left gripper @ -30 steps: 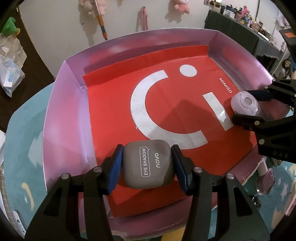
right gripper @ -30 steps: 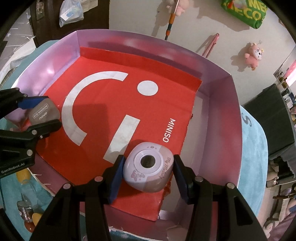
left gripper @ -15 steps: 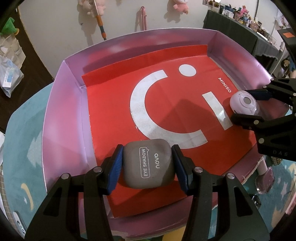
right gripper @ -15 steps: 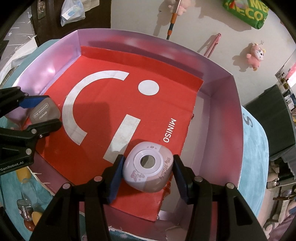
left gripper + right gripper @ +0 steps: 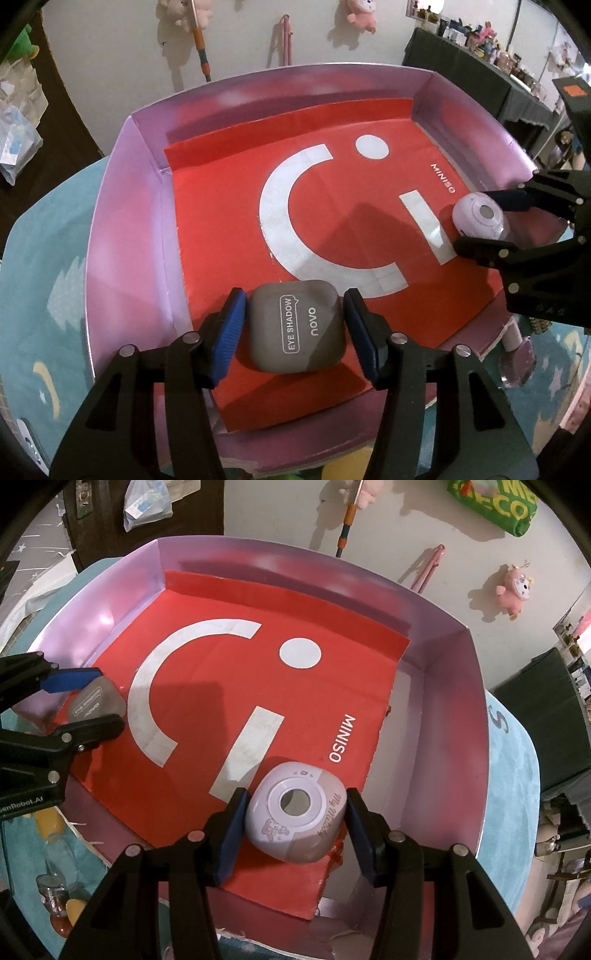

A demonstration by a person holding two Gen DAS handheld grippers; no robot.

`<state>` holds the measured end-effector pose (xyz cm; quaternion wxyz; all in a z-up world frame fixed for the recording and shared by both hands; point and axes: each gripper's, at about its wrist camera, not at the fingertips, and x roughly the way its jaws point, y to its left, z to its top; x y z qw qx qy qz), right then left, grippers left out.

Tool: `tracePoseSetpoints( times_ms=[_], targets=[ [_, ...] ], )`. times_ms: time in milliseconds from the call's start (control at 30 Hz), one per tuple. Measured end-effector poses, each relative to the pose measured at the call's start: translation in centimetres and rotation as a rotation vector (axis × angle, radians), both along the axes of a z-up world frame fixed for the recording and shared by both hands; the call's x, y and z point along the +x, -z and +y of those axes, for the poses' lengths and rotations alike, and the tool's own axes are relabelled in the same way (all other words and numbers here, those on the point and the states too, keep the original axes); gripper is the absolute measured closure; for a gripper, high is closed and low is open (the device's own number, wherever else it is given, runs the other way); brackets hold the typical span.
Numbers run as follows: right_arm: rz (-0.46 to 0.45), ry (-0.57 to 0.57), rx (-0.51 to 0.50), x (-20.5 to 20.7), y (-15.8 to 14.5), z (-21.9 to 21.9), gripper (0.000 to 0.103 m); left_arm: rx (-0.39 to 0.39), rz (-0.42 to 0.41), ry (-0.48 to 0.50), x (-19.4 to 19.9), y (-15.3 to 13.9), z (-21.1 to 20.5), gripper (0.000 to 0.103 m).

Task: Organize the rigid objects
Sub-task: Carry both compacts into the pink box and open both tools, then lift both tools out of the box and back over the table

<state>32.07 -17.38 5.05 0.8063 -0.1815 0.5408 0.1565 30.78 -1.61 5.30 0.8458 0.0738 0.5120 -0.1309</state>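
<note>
A grey eye shadow case [image 5: 297, 325] lies on the red MINISO sheet inside a pink tray [image 5: 125, 221], near its front left. My left gripper [image 5: 293, 332] has its jaws around the case with small gaps at both sides. A lilac rounded compact [image 5: 295, 823] with a round hole on top lies near the tray's front right. My right gripper [image 5: 293, 830] has its jaws around the compact, slightly apart from it. The right gripper shows in the left wrist view [image 5: 484, 225], the left gripper in the right wrist view [image 5: 88, 698].
The tray [image 5: 450, 716] stands on a teal cloth [image 5: 513, 760]. Its walls rise on all sides. Plush toys [image 5: 513, 587] and a stick lie on the floor beyond. A dark table with small items [image 5: 480, 48] stands at the far right.
Both grippers have opened slightly, leaving small gaps beside the case and the compact. Both objects now rest on the red sheet.
</note>
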Motion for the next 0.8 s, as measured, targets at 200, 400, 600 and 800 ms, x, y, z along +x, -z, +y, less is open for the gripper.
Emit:
tracePoseSetpoints(
  times_ms=[200,400,600,800],
  targets=[
    [0.008,0.0,0.008,-0.3,-0.2,0.0,0.045,-0.048,-0.021,0.005,-0.5,-1.0,0.4,0.04],
    [-0.022,0.018,0.033,-1.4,-1.8,-0.4,0.034,-0.077,-0.081,0.01,-2.3,-3.4,0.5,0.035],
    [-0.096,0.035,0.078,-3.8,-5.3,-1.2,0.028,-0.116,-0.171,0.007,-5.3,-6.7,0.5,0.029],
    [-0.195,0.031,0.144,-7.1,-9.8,-2.1,0.016,-0.135,-0.301,-0.023,-9.3,-10.3,0.8,0.019]
  ],
)
